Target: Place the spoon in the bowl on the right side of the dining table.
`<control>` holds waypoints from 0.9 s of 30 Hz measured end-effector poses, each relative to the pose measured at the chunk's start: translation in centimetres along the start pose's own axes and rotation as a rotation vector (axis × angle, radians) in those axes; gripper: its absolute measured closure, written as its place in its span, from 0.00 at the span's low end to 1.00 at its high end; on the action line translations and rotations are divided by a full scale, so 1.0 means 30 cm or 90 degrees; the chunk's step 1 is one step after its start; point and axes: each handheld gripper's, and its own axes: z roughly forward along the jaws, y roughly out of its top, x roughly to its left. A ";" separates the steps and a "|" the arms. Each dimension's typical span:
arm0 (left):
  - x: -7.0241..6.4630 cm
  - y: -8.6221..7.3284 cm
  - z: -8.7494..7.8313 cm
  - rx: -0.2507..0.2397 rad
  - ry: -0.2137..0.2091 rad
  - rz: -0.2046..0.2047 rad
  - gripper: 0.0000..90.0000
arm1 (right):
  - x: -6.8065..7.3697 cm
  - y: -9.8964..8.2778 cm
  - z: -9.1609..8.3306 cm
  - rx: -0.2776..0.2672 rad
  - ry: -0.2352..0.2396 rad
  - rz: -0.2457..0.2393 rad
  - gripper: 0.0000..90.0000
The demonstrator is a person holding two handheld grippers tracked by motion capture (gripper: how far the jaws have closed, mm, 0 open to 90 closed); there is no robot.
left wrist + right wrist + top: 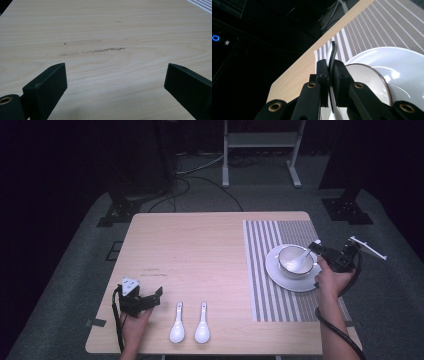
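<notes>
A pale wooden table [200, 250] stands on a grey carpeted floor [75, 270] in a dark room, with black stand feet [117, 212] and loose cables [200, 175] behind it (a white metal frame [260, 150] rises further back).

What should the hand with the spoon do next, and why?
Probably open the right gripper and let go. Its jaws are shut on the handle of a white spoon, and the spoon's scoop end already lies inside the bowl on the plate. Two more spoons wait on the table near the open left gripper, so freeing the hand seems sensible.
</notes>
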 end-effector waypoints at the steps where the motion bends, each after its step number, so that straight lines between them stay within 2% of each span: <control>1: 0.000 0.000 0.000 0.000 0.000 0.000 0.04 | -0.005 0.001 -0.001 -0.003 -0.001 0.001 0.94; 10: 0.000 0.000 0.000 0.000 0.000 0.000 0.04 | -0.032 -0.004 -0.009 -0.029 -0.017 0.008 0.94; 27: -0.001 0.000 0.000 0.000 0.000 0.000 0.04 | -0.071 -0.031 0.004 -0.014 -0.022 0.013 0.92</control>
